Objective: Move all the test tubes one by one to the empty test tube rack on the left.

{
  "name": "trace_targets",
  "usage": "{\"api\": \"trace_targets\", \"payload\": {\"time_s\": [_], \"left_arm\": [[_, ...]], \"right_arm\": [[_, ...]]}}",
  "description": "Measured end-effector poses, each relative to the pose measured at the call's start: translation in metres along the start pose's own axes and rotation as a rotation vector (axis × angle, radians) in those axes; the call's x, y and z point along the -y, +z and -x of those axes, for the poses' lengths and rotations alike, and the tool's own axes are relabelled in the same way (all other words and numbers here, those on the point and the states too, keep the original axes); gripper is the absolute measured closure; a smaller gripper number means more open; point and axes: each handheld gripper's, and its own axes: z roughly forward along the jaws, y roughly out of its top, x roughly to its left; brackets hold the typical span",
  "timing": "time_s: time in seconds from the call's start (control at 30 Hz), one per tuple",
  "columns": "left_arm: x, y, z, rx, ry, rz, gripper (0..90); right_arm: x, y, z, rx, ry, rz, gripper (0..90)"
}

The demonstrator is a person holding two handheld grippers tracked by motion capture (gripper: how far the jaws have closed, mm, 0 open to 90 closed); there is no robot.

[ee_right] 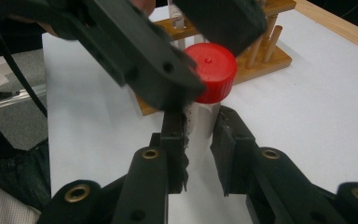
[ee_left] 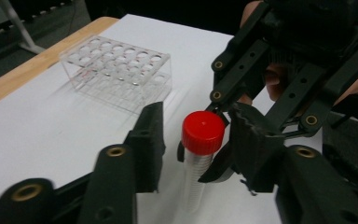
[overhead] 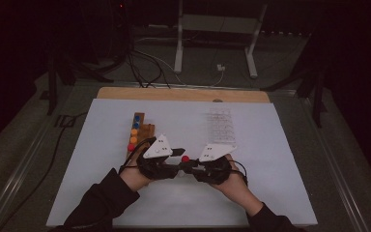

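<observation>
My right gripper (ee_right: 200,140) clamps the clear tube (ee_right: 204,122) upright at the worktop's (overhead: 101,183) centre. My left gripper (ee_left: 193,144) has its jaws around the red cap (ee_left: 203,132), not visibly pressing. Uncapping looks unstarted; the clear rack (overhead: 221,126) at 1 o'clock sits empty.

Black claws (overhead: 181,166), brass rivets, dark sleeves (overhead: 99,203)

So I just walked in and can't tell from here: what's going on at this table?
A person works with two handheld grippers. The right gripper is clamped on the body of a clear tube, holding it upright. The left gripper brackets its red cap; one jaw looks against the cap, the other short of it. A wooden rack and a clear rack stand nearby.
</observation>
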Motion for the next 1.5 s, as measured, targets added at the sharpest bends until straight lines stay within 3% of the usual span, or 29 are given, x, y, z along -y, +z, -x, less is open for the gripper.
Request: {"api": "trace_targets", "payload": {"time_s": [0.13,0.53,0.83,0.9,1.13,1.4,1.5], "left_arm": [[0.0,0.003,0.0,0.014,0.0,0.002,70.3],[-0.003,0.0,-0.002,0.02,0.01,0.001,71.8],[-0.003,-0.01,-0.006,-0.017,0.009,0.014,71.8],[-0.003,-0.013,-0.006,-0.03,0.01,0.019,71.8],[-0.002,-0.021,-0.008,-0.05,0.009,0.028,71.8],[-0.004,-0.037,-0.011,-0.071,0.003,0.052,71.8],[-0.005,-0.044,-0.011,-0.08,0.006,0.059,71.8]], "right_arm": [[0.0,0.0,0.0,0.007,-0.001,-0.001,74.8],[-0.001,-0.003,0.0,0.014,-0.006,0.003,72.7],[0.005,-0.007,0.003,0.076,0.002,-0.004,46.0],[0.006,-0.008,0.003,0.069,0.004,-0.002,42.0],[0.012,-0.005,0.003,0.087,0.028,-0.015,15.7],[0.017,-0.003,0.01,0.123,0.065,-0.018,0.0],[0.018,-0.004,0.011,0.113,0.067,-0.016,0.0]]}}
